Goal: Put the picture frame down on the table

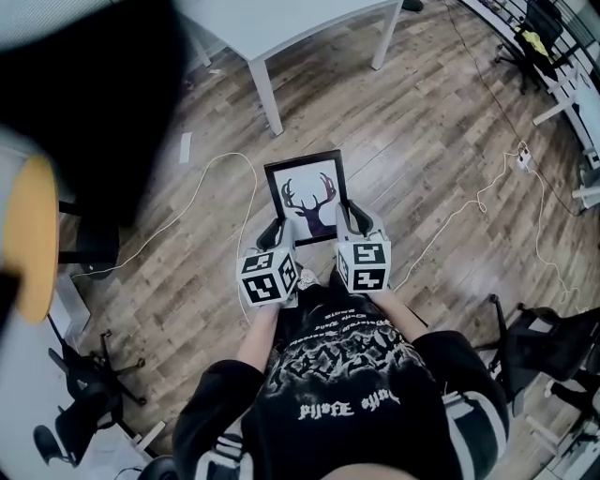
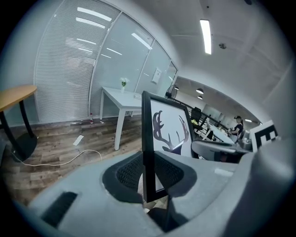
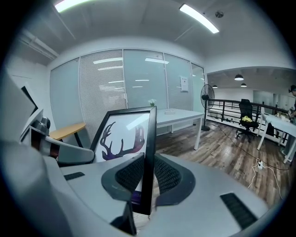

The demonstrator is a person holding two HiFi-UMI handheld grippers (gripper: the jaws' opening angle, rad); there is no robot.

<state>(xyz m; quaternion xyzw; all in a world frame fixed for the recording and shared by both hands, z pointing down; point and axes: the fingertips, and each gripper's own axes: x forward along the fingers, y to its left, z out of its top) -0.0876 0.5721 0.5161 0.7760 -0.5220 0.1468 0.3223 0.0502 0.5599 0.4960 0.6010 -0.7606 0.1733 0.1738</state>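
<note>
A black picture frame (image 1: 305, 197) with a dark antler print on white is held in the air over the wooden floor, in front of the person. My left gripper (image 1: 277, 234) is shut on its left edge and my right gripper (image 1: 345, 225) is shut on its right edge. In the left gripper view the frame's edge (image 2: 147, 139) stands between the dark pads. The right gripper view shows the frame's other edge (image 3: 149, 157) clamped the same way, with the print (image 3: 121, 139) facing left. A white table (image 1: 281, 28) stands ahead, beyond the frame.
A round wooden table (image 1: 33, 239) is at the left. White cables (image 1: 211, 178) trail across the floor. Office chairs (image 1: 89, 394) stand at the lower left and a chair (image 1: 544, 347) at the lower right. More desks (image 1: 572, 84) line the far right.
</note>
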